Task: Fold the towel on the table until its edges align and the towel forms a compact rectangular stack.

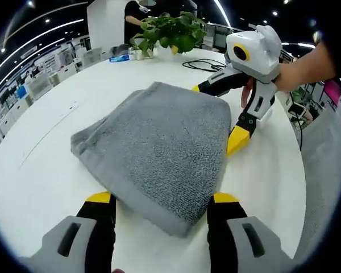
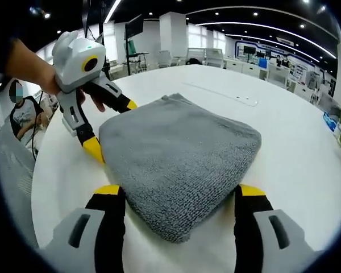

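**Open-plan office showroom under strip lighting**

A round white counter [image 2: 307, 148] stands in a large open-plan office. Curved light strips [image 2: 261, 25] and spotlights cross a dark ceiling; rows of desks with monitors [image 1: 40, 79] line the hall. A potted plant [image 1: 170, 31] and a black cable [image 1: 202, 64] sit on the counter, near a standing person [image 1: 135, 17].

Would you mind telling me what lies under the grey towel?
The towel rests on the white table, folded in layers. Whatever sits between or beneath its layers is covered and cannot be seen.
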`<state>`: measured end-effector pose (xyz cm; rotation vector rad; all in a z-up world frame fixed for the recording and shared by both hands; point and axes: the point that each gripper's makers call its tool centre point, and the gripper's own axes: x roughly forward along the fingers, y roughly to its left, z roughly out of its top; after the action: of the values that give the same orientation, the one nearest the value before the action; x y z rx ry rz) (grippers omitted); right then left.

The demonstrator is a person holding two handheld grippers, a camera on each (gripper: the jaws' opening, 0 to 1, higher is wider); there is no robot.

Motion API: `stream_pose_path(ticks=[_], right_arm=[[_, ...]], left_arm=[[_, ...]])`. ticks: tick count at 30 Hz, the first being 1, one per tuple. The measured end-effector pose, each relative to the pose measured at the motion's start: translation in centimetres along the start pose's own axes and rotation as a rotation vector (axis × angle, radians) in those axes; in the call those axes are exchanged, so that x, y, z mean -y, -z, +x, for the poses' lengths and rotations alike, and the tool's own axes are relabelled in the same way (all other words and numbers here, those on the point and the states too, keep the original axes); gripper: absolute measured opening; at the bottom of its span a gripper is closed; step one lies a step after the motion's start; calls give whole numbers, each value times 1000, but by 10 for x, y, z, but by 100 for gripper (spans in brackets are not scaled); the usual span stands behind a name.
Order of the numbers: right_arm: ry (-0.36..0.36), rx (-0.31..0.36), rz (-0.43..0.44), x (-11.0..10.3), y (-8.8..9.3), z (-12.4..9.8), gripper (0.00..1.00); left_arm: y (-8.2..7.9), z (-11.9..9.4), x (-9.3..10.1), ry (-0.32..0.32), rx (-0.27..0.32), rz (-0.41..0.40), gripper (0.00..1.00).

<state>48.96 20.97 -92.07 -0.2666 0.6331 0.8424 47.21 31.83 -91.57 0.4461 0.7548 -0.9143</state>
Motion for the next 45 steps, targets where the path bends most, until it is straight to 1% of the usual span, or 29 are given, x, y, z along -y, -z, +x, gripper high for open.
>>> stream_pose_path(ticks=[5, 9, 15, 20, 24, 26, 31, 34, 39, 40, 45], right_arm=[[5, -5, -4, 3, -2, 4, 79], [4, -9, -7, 1, -3, 3, 79], [14, -7, -13, -3, -4, -2, 79], [13, 7, -8, -4, -4, -7, 79], [15, 19, -18, -2, -5, -9, 84], [19, 38, -23, -1, -7, -11, 87], [21, 43, -14, -4, -9, -17, 92], [31, 49, -4, -3, -10, -22, 94], [54, 67, 6, -7, -16, -36, 95], [56, 70, 9, -8, -17, -38, 95], [70, 77, 22, -15, -19, -48, 97]], left_arm=[[0, 1, -4, -1, -8, 0, 67], [0, 1, -4, -4, -7, -1, 67], [2, -2, -6, -23, -10, 1, 71], [3, -10, -9, -42, -1, -15, 75], [1, -15, -10, -58, 15, -23, 79], [-2, -19, -9, -66, 28, -31, 81], [-6, -25, -8, -92, 55, -49, 89], [-5, -31, -5, -103, 65, -91, 93], [-8, -42, -2, -134, 91, -100, 97], [-10, -44, -1, -137, 102, -101, 97], [-14, -53, 6, -149, 118, -107, 99]])
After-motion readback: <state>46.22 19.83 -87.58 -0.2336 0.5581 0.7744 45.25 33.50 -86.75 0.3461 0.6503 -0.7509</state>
